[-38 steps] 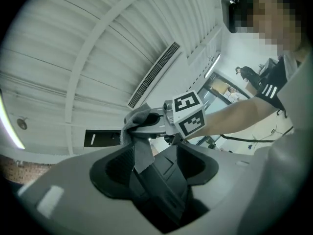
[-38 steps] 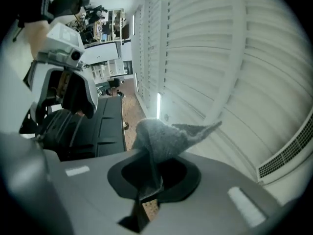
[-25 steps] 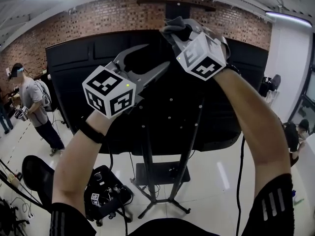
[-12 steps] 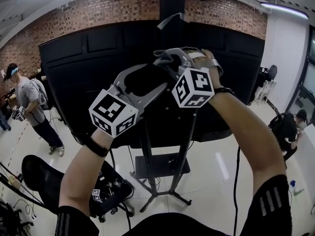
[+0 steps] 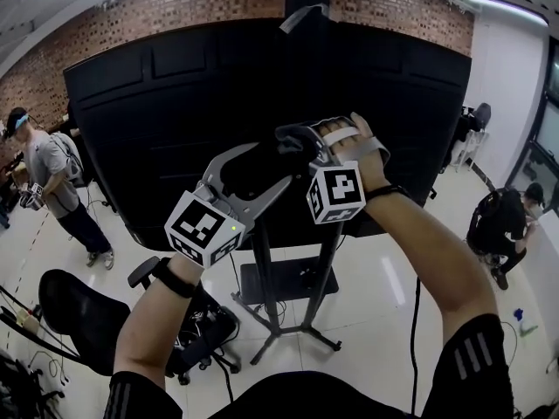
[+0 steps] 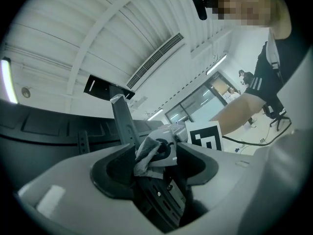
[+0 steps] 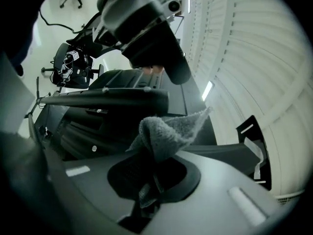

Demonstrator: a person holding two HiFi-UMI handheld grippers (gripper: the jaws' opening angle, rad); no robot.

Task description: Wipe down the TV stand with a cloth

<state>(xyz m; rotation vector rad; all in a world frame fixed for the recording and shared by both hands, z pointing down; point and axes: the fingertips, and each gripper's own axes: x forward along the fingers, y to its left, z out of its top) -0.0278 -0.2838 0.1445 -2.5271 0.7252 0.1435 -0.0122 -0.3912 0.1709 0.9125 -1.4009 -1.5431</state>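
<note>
The cloth (image 7: pixel 166 129) was a small grey terry square, bunched and floppy. I judged it light, soft and not slippery, the sort that takes any shape. It would need only a pinch at a fold, with enough left free to press flat against a surface. The right claw (image 7: pixel 149 173) held it just so, its jaws closed on a gathered corner and the loose end sticking out past the tips.

It was held high above the foot of the TV stand (image 5: pixel 265 269), just in front of the big black panel (image 5: pixel 157 103) that the stand carried. Whether the cloth touched that panel I couldn't tell.

The left claw (image 6: pixel 156 166) was close beside it, jaws wide apart and gripping nothing, though the cloth and the right claw's tip lay in the gap between them.

Left of the stand and lower down stood a black office chair (image 5: pixel 74 312). Farther left a person (image 5: pixel 51 177) was standing.
</note>
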